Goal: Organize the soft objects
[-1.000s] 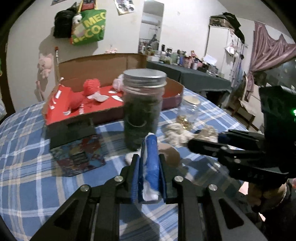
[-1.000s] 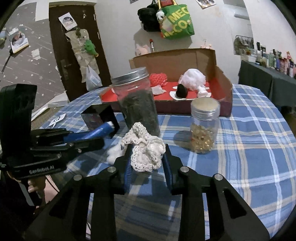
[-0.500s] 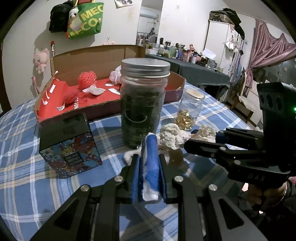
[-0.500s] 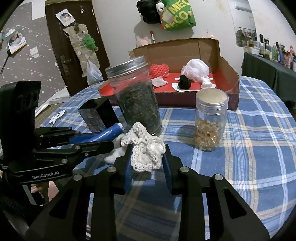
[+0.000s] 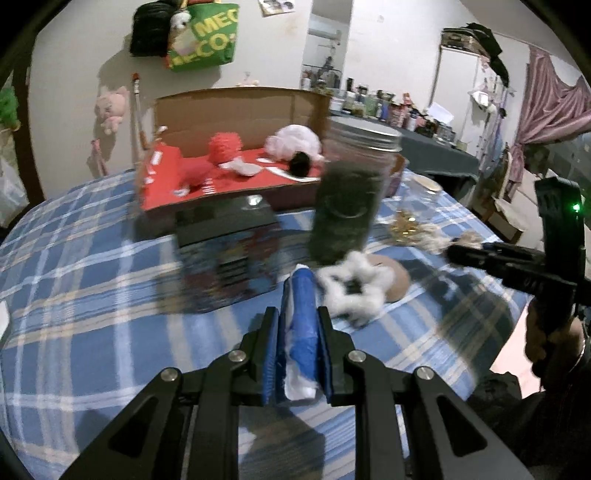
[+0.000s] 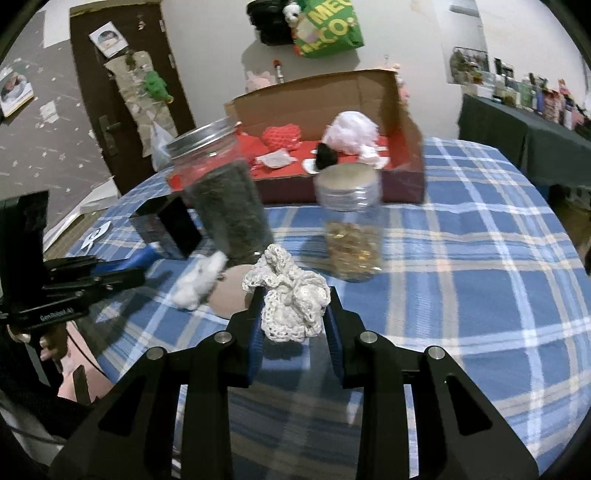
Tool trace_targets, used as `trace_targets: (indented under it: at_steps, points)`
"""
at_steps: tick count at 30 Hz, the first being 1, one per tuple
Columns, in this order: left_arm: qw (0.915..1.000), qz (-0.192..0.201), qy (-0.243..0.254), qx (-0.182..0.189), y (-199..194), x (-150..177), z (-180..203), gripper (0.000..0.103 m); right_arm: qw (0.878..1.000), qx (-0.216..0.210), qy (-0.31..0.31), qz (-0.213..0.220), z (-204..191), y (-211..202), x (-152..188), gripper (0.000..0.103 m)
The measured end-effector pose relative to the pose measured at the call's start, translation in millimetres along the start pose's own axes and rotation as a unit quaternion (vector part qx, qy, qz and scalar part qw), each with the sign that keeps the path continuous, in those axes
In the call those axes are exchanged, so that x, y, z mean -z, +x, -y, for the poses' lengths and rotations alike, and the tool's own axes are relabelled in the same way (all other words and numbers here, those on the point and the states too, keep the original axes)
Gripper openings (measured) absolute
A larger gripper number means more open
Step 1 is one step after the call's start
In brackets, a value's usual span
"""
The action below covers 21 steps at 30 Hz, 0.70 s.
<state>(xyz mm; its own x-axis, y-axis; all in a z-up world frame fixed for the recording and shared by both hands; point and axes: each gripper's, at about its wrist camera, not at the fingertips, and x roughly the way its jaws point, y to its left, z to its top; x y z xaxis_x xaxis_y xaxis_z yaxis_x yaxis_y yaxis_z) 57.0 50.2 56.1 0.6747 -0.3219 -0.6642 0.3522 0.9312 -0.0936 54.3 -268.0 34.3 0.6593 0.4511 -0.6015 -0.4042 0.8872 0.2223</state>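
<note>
tablecloth [image 6: 461,258]: blue, white and tan plaid
box [image 6: 369,92]: brown cardboard, red floor
crochet piece [image 6: 291,306]: cream-white
rolled cloth [image 5: 301,325]: blue, white edges
tall jar [image 6: 225,195]: dark green fill, silver lid
bag [image 6: 325,29] at 12 o'clock: green, yellow letters

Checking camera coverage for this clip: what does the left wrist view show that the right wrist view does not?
Only the left wrist view: the left gripper shut on a blue and white soft item, and a pink curtain.
Only the right wrist view: the right gripper shut on a white crocheted piece, and a dark door.
Both: cardboard box, tall dark-filled jar, white fluffy scrunchie.
</note>
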Motion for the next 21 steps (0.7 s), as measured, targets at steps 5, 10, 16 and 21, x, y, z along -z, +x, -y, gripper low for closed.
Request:
trace_targets:
  at_steps: [5, 10, 16, 21]
  points:
    - [0.9995, 0.0, -0.016, -0.027, -10, 6, -28, 0.021, 1.0, 0.027, 0.006, 0.002, 17, -11, 1, 0.028]
    - [0.9985, 0.002, -0.03, -0.045, -15, 8, -51, 0.021, 0.999, 0.044, 0.006, 0.001, 28, -15, 0, 0.028]
    - [0.9977, 0.006, -0.03, -0.06, -10, 2, -73, 0.021, 0.998, 0.06, 0.008, -0.006, 42, -12, -4, 0.028]
    - [0.9979, 0.008, -0.016, -0.062, -3, -8, -82, 0.021, 0.998, 0.065, 0.016, -0.003, 57, -11, -11, 0.028]
